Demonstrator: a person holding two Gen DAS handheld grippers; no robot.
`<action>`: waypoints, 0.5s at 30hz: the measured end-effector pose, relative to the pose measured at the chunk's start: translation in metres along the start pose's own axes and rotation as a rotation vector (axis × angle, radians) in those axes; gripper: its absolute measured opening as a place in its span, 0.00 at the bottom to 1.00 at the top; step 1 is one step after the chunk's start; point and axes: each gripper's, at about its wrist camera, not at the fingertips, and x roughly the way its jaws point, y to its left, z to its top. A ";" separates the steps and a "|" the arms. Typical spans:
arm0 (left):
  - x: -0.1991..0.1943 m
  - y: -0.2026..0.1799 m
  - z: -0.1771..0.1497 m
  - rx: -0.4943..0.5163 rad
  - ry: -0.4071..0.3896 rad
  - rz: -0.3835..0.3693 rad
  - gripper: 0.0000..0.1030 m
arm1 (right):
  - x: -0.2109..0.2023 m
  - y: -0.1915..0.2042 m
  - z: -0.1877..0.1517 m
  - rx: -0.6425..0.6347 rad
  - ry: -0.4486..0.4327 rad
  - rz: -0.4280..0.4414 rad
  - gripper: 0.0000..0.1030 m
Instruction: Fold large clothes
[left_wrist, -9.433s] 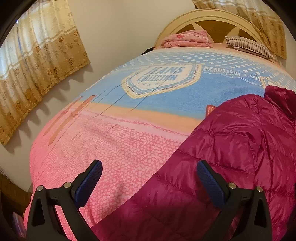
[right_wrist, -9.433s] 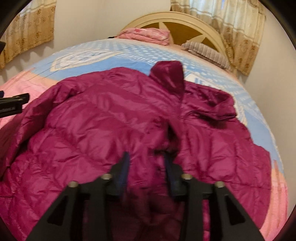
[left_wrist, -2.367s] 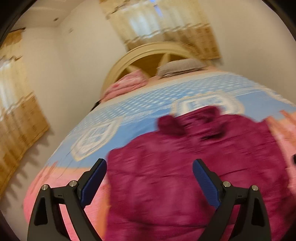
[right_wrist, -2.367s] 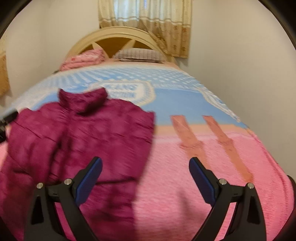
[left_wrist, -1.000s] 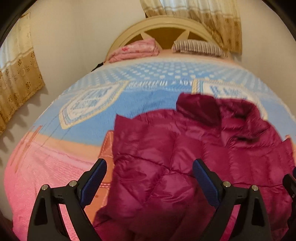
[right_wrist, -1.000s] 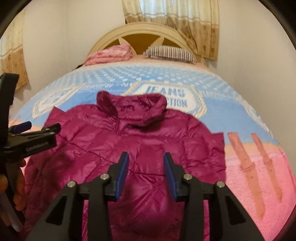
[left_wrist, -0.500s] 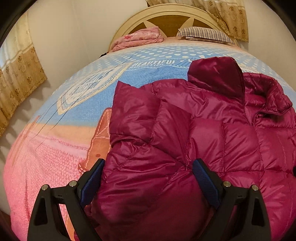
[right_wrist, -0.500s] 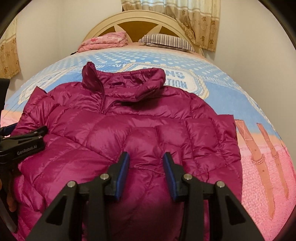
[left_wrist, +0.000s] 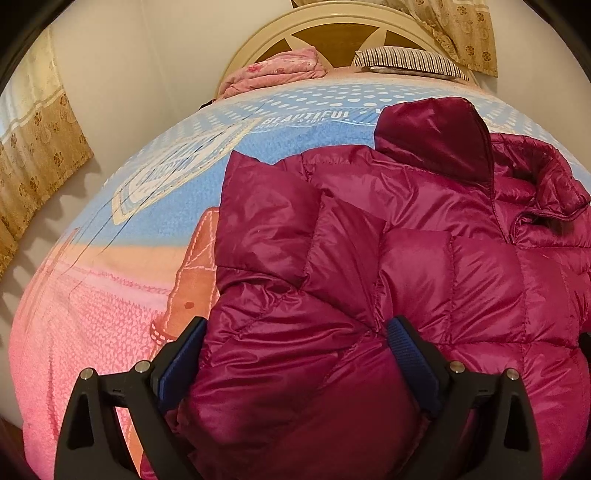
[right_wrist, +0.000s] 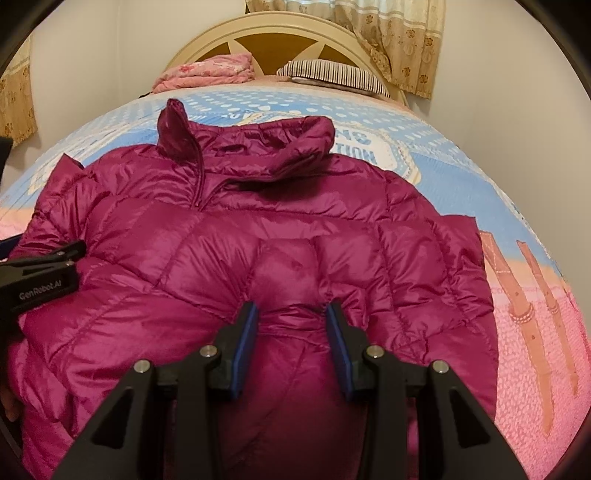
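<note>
A magenta puffer jacket (right_wrist: 295, 229) lies front up on the bed, collar (right_wrist: 295, 136) toward the headboard, sleeves folded in at its sides. My right gripper (right_wrist: 292, 308) is shut on a puckered fold of the jacket near its lower middle. The left gripper (left_wrist: 297, 325) stands wide open over the jacket's (left_wrist: 406, 221) left lower part. Puffy fabric bulges up between its blue pads. One of the left gripper's fingers (right_wrist: 55, 266) shows at the left edge of the right wrist view, resting over the jacket's side.
The pink and blue bedcover (right_wrist: 535, 332) lies bare right of the jacket, and also left of it (left_wrist: 92, 295). A striped pillow (right_wrist: 332, 74) and folded pink blanket (right_wrist: 210, 72) lie by the headboard (right_wrist: 277, 33). Curtains (left_wrist: 33, 147) hang at the left; walls stand close on both sides.
Both grippers have sunk toward the bed and the jacket fills more of each view. The jacket has settled flatter on the cover. The jaws stand as before.
</note>
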 end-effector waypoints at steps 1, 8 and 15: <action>0.000 0.000 0.000 -0.001 0.001 0.000 0.95 | 0.001 0.002 0.000 -0.007 0.002 -0.006 0.40; -0.019 0.009 0.004 0.022 -0.009 0.011 0.95 | -0.014 -0.003 0.005 -0.018 -0.005 0.012 0.41; -0.068 0.026 0.048 -0.015 -0.154 -0.088 0.95 | -0.045 -0.057 0.037 0.090 -0.121 -0.031 0.61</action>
